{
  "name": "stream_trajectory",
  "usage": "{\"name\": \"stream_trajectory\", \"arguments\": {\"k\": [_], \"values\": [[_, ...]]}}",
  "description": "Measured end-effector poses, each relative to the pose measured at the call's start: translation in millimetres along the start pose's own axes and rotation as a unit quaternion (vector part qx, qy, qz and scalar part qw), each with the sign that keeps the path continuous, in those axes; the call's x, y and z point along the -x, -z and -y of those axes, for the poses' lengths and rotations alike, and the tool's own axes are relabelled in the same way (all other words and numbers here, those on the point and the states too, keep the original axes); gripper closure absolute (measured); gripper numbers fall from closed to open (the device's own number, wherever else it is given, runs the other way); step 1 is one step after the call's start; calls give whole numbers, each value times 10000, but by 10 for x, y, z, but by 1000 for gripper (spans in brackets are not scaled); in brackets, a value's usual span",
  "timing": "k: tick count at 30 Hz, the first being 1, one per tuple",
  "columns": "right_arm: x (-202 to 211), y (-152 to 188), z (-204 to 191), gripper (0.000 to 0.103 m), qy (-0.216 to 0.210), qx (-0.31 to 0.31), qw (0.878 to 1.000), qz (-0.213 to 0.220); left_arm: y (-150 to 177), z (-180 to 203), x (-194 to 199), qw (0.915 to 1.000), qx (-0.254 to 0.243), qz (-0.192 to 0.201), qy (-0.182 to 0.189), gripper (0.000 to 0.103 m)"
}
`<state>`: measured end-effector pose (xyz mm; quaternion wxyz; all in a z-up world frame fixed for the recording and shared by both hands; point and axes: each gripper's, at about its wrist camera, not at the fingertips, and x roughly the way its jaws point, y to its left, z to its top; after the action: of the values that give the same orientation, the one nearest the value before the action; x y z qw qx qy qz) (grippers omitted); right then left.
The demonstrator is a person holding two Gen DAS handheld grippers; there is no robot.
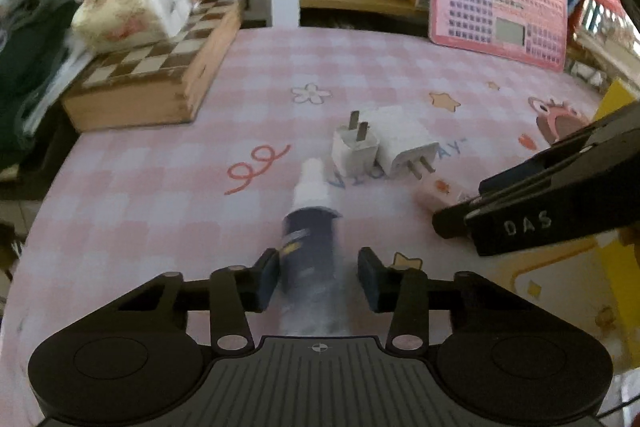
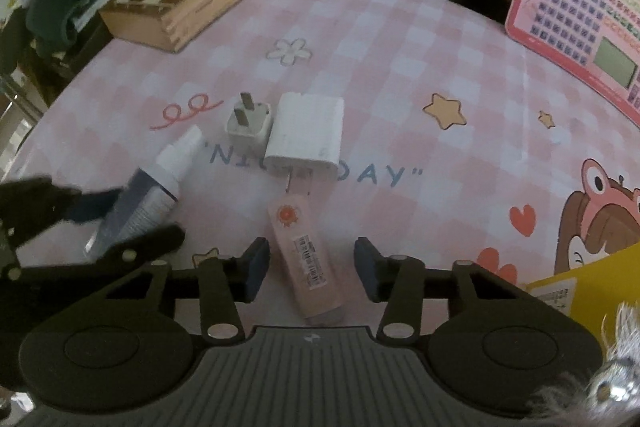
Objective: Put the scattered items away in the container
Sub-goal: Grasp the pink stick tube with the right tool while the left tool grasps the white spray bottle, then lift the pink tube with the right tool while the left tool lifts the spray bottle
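Beside the two white chargers point(image 2: 286, 131) on the pink checked tablecloth point(image 2: 400, 47), both grippers are lining up a pickup, so the step in hand looks like the grasp, with nothing yet lifted. The left gripper point(image 1: 318, 277) stands wide open around the dark spray bottle point(image 1: 310, 247), which lies flat just near of the chargers, white cap toward them; whether its pads touch the bottle is hard to tell. The right gripper point(image 2: 308, 267) is also spread wide, straddling the pink tube point(image 2: 306, 259) lying just near of the larger charger. Next, each should probably close squarely, then carry toward the yellow box point(image 2: 580, 287), right of the chargers.
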<state>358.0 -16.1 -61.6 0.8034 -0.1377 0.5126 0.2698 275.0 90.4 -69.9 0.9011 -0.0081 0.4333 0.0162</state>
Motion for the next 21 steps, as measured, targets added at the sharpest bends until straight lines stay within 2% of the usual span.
{"name": "stream_trajectory", "arguments": {"k": [4, 6, 9, 15, 21], "values": [[-14, 33, -61, 62, 74, 265, 9996, 93, -14, 19, -18, 9999, -116, 28, -9, 66], [-10, 59, -88, 67, 46, 386, 9991, 151, -6, 20, -12, 9999, -125, 51, 3, 72], [-11, 68, -139, 79, -46, 615, 9979, 190, -2, 5, -6, 9999, -101, 59, 47, 72], [98, 142, -203, 80, -356, 662, 9967, 313, 33, -99, 81, 9991, 313, 22, 292, 72], [381, 259, -204, 80, -376, 325, 9967, 647, 117, -198, 426, 9968, 555, 331, 463, 72]]}}
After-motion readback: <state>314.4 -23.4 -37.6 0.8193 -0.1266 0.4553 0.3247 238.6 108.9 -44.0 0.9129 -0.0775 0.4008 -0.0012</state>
